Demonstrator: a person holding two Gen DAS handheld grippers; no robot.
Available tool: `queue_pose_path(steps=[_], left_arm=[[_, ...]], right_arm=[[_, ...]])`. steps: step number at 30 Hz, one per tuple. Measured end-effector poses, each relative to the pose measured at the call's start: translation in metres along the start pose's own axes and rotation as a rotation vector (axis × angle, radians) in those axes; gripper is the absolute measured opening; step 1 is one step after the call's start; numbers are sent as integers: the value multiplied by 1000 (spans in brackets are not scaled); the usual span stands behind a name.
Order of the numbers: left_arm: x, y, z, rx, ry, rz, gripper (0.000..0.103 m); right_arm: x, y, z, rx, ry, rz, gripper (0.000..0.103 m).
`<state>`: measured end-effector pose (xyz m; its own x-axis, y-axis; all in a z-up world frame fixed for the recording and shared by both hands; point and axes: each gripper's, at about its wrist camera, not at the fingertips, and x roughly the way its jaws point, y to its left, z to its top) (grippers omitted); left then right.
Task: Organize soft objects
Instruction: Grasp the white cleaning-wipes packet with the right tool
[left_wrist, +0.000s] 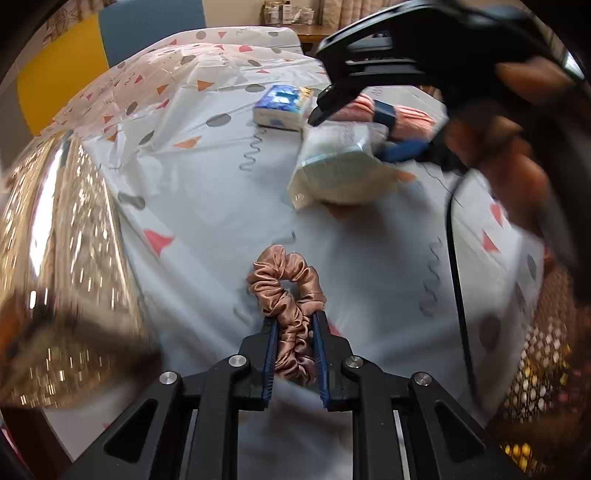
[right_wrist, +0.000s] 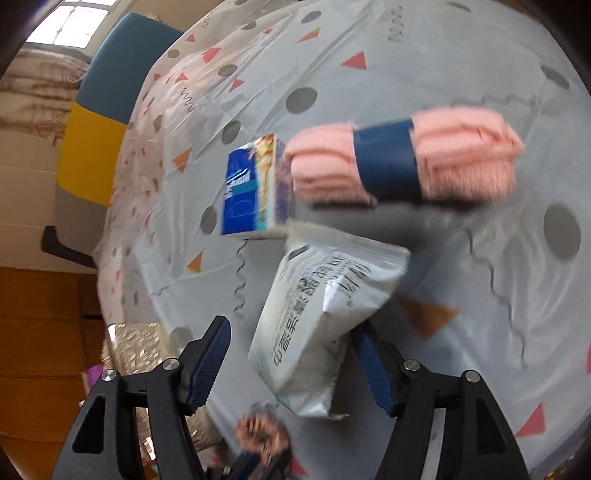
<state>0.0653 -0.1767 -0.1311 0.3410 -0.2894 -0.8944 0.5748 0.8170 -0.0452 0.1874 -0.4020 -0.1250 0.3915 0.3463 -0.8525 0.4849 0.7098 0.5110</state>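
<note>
My left gripper (left_wrist: 294, 322) is shut on a copper satin scrunchie (left_wrist: 286, 284), whose loop sticks out past the blue pads above the tablecloth; the scrunchie (right_wrist: 261, 432) shows blurred at the bottom of the right wrist view. My right gripper (right_wrist: 291, 328) stands open around a white plastic packet (right_wrist: 325, 314) lying tilted on the cloth. Its left pad (right_wrist: 208, 363) is clear of the packet, while its right pad (right_wrist: 373, 369) is close beside it. Beyond lie a pink folded cloth with a blue band (right_wrist: 406, 162) and a blue printed box (right_wrist: 251, 184). From the left wrist, the right gripper (left_wrist: 354, 136) hovers over the packet (left_wrist: 340, 170).
A white tablecloth (left_wrist: 207, 192) with triangles, dots and squiggles covers the table. A glittery gold bag (left_wrist: 55, 258) stands at the left edge. A black cable (left_wrist: 458, 280) hangs from the right gripper, held by a person's hand (left_wrist: 502, 155). A blue and yellow chair (right_wrist: 107, 85) stands behind the table.
</note>
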Motion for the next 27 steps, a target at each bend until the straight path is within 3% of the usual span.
queue_pose_path(steps=[4, 11, 14, 16, 18, 21, 24, 27], left_arm=[[-11, 3, -21, -11, -15, -20, 19], [-18, 9, -28, -43, -33, -41, 19], [-20, 12, -31, -45, -39, -41, 19], [-21, 15, -34, -52, -43, -43, 19], [-19, 18, -32, -58, -48, -47, 19], [-19, 19, -32, -67, -56, -52, 19], [-19, 19, -33, -66, -58, -47, 19], [-21, 17, -35, -67, -58, -45, 19]], right_arm=[[1, 6, 8, -61, -12, -125, 69], [7, 37, -6, -160, -27, -166, 69], [20, 45, -12, -239, -25, -237, 69], [22, 48, -18, -308, -36, -239, 69], [20, 51, -24, -392, -15, -264, 55], [13, 45, -34, -485, 13, -301, 51], [5, 20, -34, -430, 57, -213, 52], [-2, -1, -32, -355, 29, -117, 53]])
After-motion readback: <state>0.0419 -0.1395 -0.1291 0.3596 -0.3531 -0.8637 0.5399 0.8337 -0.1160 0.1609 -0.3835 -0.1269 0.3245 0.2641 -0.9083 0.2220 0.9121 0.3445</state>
